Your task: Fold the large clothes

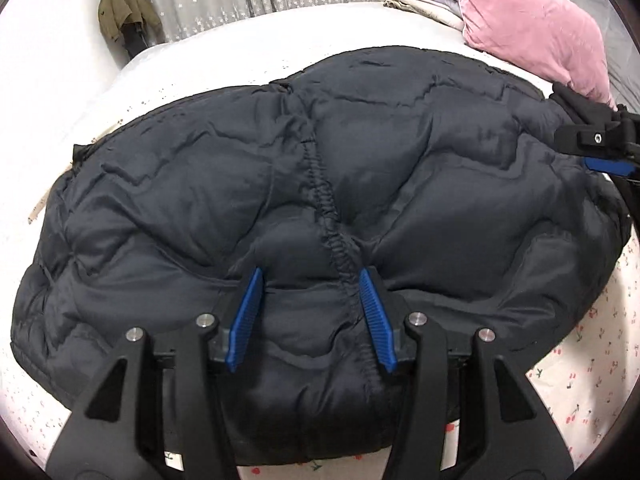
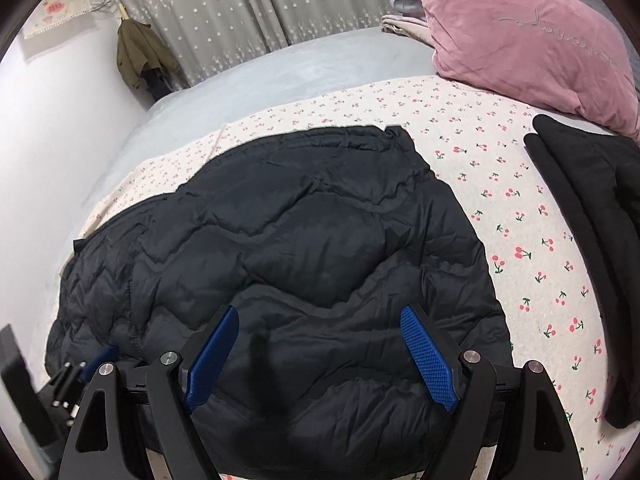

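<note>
**Both tools over the dark puffer jacket on the bed**

Left tool: angled steeply down over the near part of the puffer jacket. Its blue pads stand roughly half apart, with a puffed ridge of fabric and the gathered seam bulging between them. Whether the pads actually press on that fabric cannot be told.

Right tool: also angled steeply down, at the near hem of the jacket. Its jaws are spread wide and released; the pads hover over the padded fabric without pinching it. In the left wrist view this tool enters at the right edge of the frame, over the jacket's right end.

Task item: the jacket lies spread flat on a cherry-print sheet that covers the bed.

Edges and open room:
- Right of the jacket, a strip of bare sheet is open.
- Beyond it, at the right edge of the frame, lies a folded black garment, well apart from the jacket.
- A pink pillow occupies the upper right.
- Upper left: white wall, star-print curtain and a hanging olive jacket.
</note>
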Demonstrator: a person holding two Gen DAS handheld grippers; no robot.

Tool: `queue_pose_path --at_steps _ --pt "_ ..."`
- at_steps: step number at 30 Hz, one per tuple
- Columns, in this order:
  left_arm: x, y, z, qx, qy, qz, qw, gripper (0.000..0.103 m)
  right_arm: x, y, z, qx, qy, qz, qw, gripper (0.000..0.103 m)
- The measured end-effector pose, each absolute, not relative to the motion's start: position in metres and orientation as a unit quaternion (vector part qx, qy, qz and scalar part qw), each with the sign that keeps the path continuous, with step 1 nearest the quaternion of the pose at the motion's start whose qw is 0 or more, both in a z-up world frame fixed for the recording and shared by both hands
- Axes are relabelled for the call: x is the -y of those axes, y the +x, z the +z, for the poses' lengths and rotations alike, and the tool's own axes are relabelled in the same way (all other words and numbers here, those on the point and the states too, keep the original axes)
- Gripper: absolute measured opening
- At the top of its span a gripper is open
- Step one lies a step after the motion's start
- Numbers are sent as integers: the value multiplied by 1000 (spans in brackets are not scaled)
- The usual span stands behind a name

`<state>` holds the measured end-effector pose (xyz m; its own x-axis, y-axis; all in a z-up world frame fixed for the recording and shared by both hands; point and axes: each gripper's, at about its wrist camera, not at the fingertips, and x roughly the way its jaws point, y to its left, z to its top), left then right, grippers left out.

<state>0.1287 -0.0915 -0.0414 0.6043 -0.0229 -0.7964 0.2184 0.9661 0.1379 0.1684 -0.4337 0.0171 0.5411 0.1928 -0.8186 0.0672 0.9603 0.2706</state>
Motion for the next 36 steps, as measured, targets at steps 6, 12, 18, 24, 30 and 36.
queue_pose_path --at_steps 6,12,18,24,30,36 --pt "85 140 -13 -419 86 -68 901 52 437 168 20 -473 145 37 868 84" --pt "79 183 -21 -434 82 -38 896 52 440 170 17 -476 154 37 865 84" --pt "80 197 -33 -465 77 -46 881 54 440 173 13 -487 156 35 859 84" --pt "70 230 -3 -448 44 -41 892 54 437 172 20 -478 159 46 863 84" --pt "77 252 -38 -472 56 -21 880 62 440 176 14 -488 159 40 857 84" --pt "74 268 -12 -482 35 -20 875 62 440 179 7 -502 156 31 850 84"
